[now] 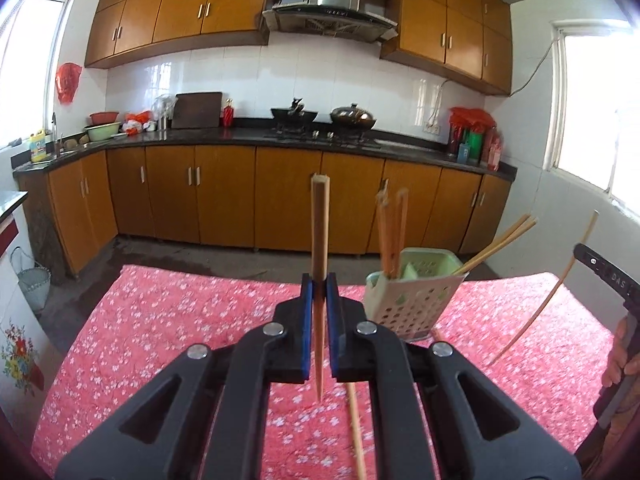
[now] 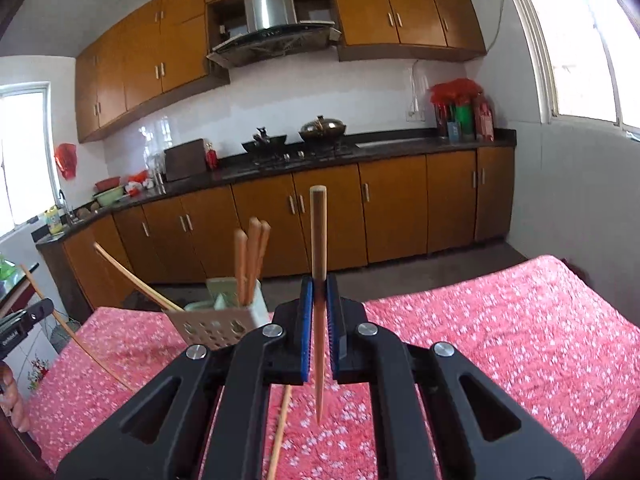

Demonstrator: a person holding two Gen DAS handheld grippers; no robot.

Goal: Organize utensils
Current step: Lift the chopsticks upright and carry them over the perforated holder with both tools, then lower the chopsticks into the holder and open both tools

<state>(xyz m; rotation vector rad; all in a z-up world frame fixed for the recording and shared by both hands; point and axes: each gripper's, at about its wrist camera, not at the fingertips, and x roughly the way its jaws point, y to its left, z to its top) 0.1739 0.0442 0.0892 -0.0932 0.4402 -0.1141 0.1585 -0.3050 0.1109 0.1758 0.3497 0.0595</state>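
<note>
Currently: left gripper (image 1: 319,292) clamped on chopstick (image 1: 320,220), frame centre; right gripper (image 2: 319,294) likewise on second chopstick (image 2: 318,232). Holder (image 1: 412,296) right of centre, leaning. Advice: lower tips-first into open compartment, release after seating.

Both tongs, left (image 1: 319,284) and right (image 2: 319,284), are black angular frames with silver round screws and blue ribbed pads.

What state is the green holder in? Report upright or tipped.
Upright on the table: the holder stands on its base, chopsticks sticking up out of it.
</note>
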